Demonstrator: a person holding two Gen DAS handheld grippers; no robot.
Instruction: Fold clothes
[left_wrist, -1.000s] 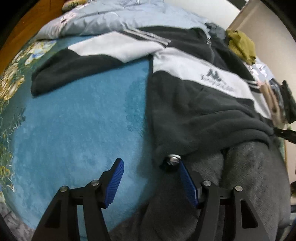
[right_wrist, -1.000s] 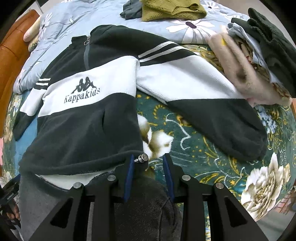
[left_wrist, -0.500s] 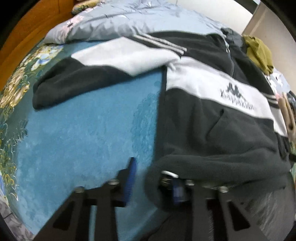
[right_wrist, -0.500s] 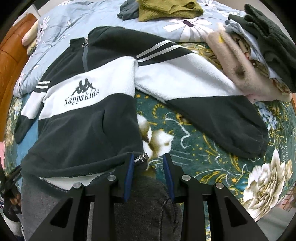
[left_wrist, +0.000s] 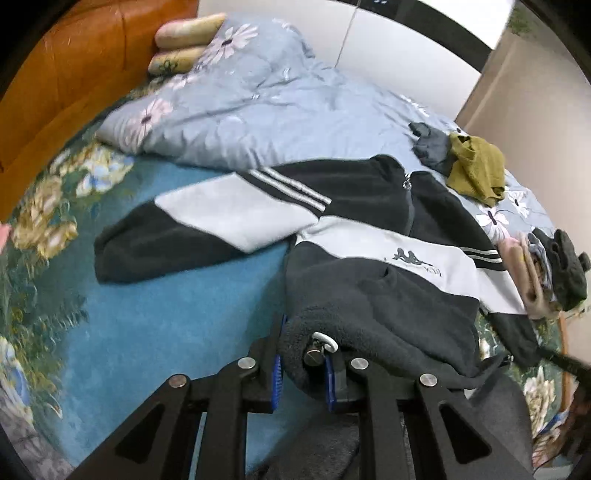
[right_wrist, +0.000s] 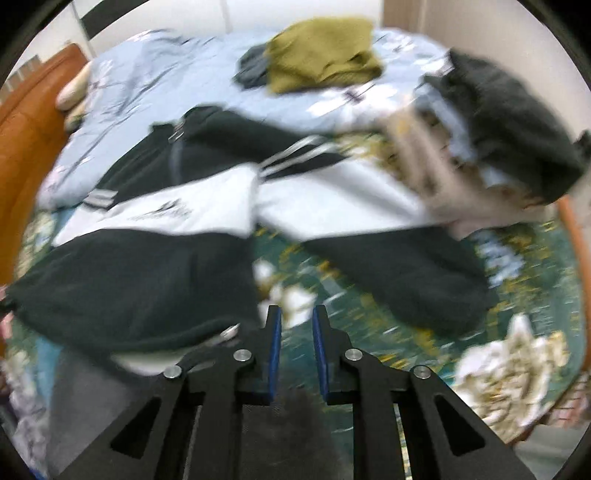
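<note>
Fleece jacket (left_wrist: 388, 295) hem bunched in clenched left gripper (left_wrist: 301, 363) | right gripper (right_wrist: 297, 343) closing on nothing visible, hem corner just left | collar lies straight ahead up the bed (left_wrist: 166, 332)

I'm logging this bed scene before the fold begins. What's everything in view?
fleece jacket: one, black and white, spread on the bed, sleeves out
bedspread: one, teal floral, under the jacket
quilt: one, pale blue floral, bunched beyond the jacket
olive garment: one, on the quilt
grey garment: one, beside the olive one
clothes pile: one, beige and dark pieces, by the jacket's far sleeve
pillows: two, beige, against the headboard
headboard: one, orange-brown
left gripper: black, blue pads, jaws clamped on the jacket hem
right gripper: same, jaws closing, nothing seen between them
</note>
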